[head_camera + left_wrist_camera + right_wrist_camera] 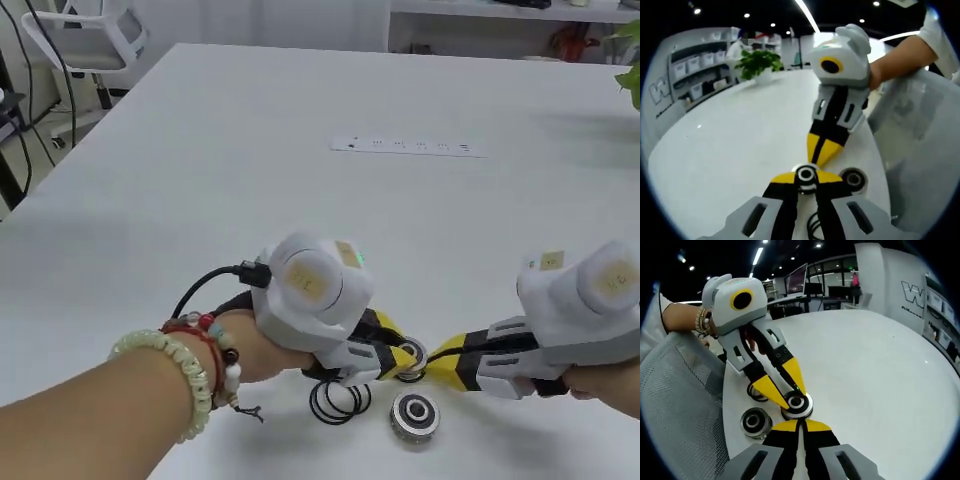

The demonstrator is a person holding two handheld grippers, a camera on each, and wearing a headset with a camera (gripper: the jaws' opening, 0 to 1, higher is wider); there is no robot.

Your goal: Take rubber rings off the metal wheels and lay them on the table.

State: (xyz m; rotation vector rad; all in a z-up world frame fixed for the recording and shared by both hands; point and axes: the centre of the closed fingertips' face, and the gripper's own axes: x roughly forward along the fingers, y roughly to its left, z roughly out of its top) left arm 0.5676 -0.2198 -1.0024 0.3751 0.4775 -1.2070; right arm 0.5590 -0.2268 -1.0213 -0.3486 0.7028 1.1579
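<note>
Head view showed us partway: rubber rings (338, 400) lay on the table (300, 200) at seven o'clock from the metal wheel (796, 405) our left gripper (402, 358) clamped, our right gripper (438, 359) closed together at its rim, another wheel (413, 415) at six o'clock seemingly left to do.

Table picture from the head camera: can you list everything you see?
wheel at the tips: one, silver, between both grippers' tips.
loose wheel: one, silver, on the table nearer the person.
rubber rings: a few overlapping, black, flat beside the loose wheel.
socket strip: one, white, far middle of table.
table: one, white.
chair: one, white, far left.
plant: one, green, right edge.
bracelets: several, pale and red, left wrist.
left gripper: one, white, yellow-black jaws.
right gripper: one, same colours, jaws together.
</note>
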